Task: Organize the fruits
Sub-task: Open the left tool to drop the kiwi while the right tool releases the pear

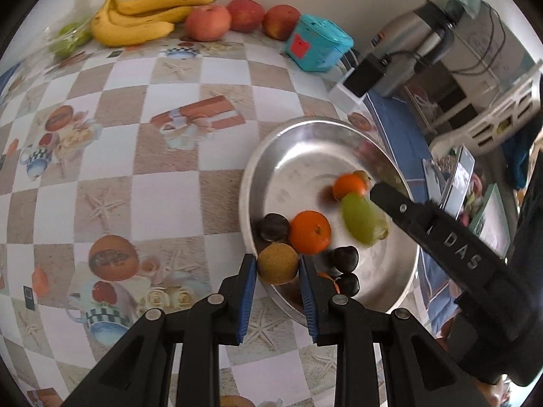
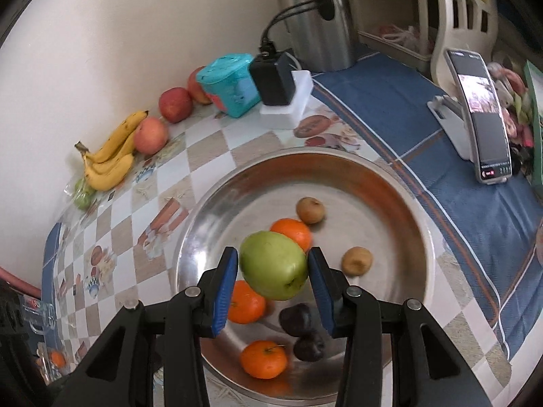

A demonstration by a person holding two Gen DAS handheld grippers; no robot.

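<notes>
**Fruit sorting — partway through, both grippers loaded over the metal bowl**

Left gripper (image 1: pixel 277 283): blue pads pinched on a small brown kiwi (image 1: pixel 277 263). The kiwi sits between the fingertips, over the near rim of the metal bowl (image 1: pixel 258 156).

Right gripper (image 2: pixel 274 271): pads pressed on either side of a green apple (image 2: pixel 274 265), held above the bowl floor. In the left wrist view the same apple shows blurred at the tip of the right gripper's black finger, ahead and to the right of the left tool.

Already in the bowl, seen from the right wrist: three oranges, one just beyond the apple (image 2: pixel 292 232), one under the left pad (image 2: pixel 246 302), one nearest the camera (image 2: pixel 264 359); two kiwis ahead and to the right of the tool (image 2: pixel 310 209) (image 2: pixel 356 260); two dark plums (image 2: pixel 295 318) below the right pad.

Still outside, far ahead of both tools along the wall: bananas (image 1: pixel 142 17), three red apples (image 1: pixel 207 22), and a bag of green fruit (image 1: pixel 68 39) at the far left end. A teal box (image 1: pixel 317 42) sits beside the apples.

Judgement: small fruit is largely collected; the two held pieces are not yet released, and the wall row is untouched. Roughly half done, if the bowl is the destination for all.
</notes>
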